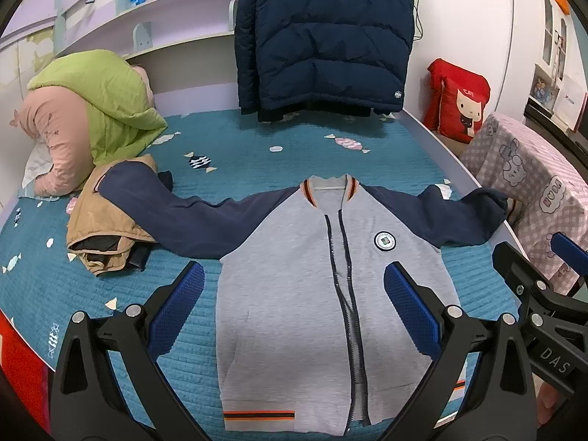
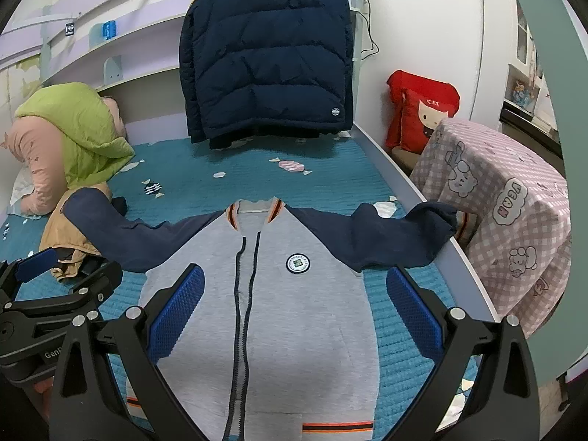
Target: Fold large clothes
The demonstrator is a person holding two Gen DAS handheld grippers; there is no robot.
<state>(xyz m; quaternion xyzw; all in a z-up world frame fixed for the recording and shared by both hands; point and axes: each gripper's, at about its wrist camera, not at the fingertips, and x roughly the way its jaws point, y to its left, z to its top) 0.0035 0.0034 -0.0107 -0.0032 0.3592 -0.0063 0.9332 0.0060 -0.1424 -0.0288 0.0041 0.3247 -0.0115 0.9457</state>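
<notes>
— Where is the jacket [image 1: 294, 294] lying?
— Flat on the bed [image 1: 220, 154], sleeves spreading out (badge text unreadable).
— The grippers?
— Left gripper [image 1: 294, 312] and right gripper [image 2: 296, 312] are hovering, jaws apart; "DAS" is showing on the right one.

Each gripper is a black plastic frame with two angled arms that end in fingers faced with blue dimpled pads. On the left gripper [image 1: 294, 316], round silver screw heads sit at the arm joints; the right gripper [image 2: 296, 316] has the same. From the left view, the right one's side carries white letters "DAS"; the left's side reads "Gen", cut off.
</notes>
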